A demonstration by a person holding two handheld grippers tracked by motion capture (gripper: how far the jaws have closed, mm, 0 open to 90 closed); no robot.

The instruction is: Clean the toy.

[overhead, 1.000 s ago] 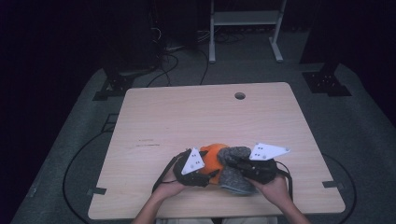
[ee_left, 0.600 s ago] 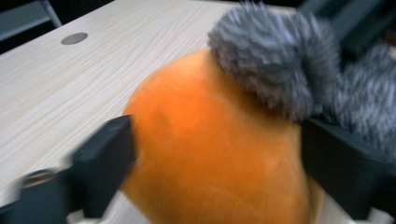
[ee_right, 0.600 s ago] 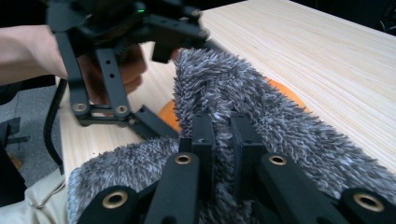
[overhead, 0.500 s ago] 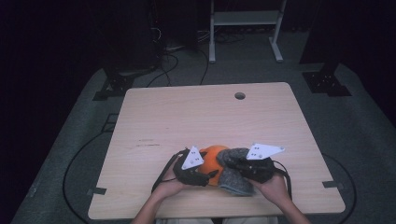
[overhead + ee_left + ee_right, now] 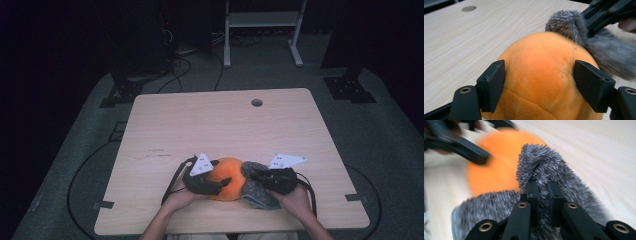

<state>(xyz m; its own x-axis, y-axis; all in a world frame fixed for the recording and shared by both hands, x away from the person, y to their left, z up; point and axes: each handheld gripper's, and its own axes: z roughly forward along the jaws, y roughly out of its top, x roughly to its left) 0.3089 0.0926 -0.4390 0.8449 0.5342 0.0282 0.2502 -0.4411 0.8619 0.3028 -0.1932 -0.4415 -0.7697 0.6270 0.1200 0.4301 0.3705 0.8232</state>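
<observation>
Orange plush and grey fleece, lower middle of the high view

The orange plush ball is round and soft, with faint stitched seams across its crown (clearest in the left gripper view); it sits on the table in the lower centre of the high view. Pressed against its right side is a grey fuzzy piece, shaggy like fleece or faux fur, slumped low at the bottom of the frame. In the right gripper view the grey fleece rises in a pinched ridge at centre frame, with the orange ball blurred behind it at upper left, the two touching.
</observation>
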